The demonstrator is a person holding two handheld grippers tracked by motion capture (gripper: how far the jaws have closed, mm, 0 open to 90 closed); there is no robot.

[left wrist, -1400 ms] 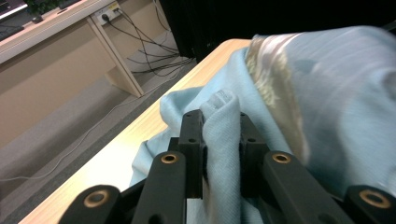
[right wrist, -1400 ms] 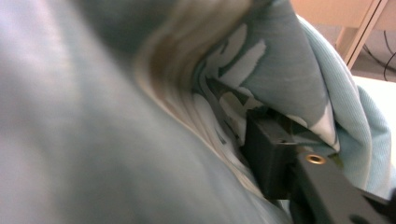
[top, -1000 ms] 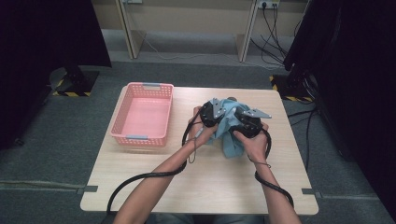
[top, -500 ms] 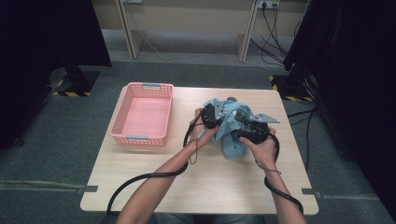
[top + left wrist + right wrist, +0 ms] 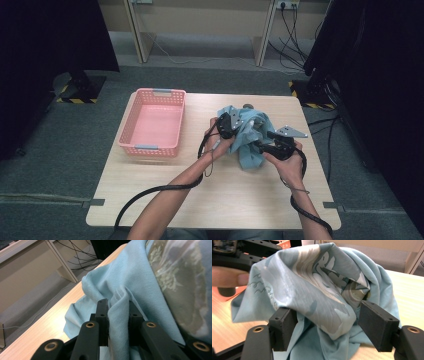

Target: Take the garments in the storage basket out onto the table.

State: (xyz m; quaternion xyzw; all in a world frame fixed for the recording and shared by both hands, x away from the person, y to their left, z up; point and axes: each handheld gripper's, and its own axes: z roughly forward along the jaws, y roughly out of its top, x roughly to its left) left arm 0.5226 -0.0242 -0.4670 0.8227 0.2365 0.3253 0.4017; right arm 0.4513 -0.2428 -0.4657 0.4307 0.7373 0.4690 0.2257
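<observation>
Right tongs sit nearest the person, jaws spread and just been opening, a bulge of the crumpled light-blue cotton T-shirt with a grey-white print between them; the pads look clear of the cloth or at most brushing it, so no real grip there. Left tongs are pressed together on a raised fold of the same shirt's plain blue side, pinching it firmly. In the high view the shirt lies bunched on the light wooden surface, right of centre, directly between both tongs, left hand on its left flank, right hand on its near-right flank. The bundle has no clear long axis. Farther left, well apart, sits the empty pink plastic mesh basket. Judgement: the left tongs carry the hold; the right must re-close before any spread or lift.
</observation>
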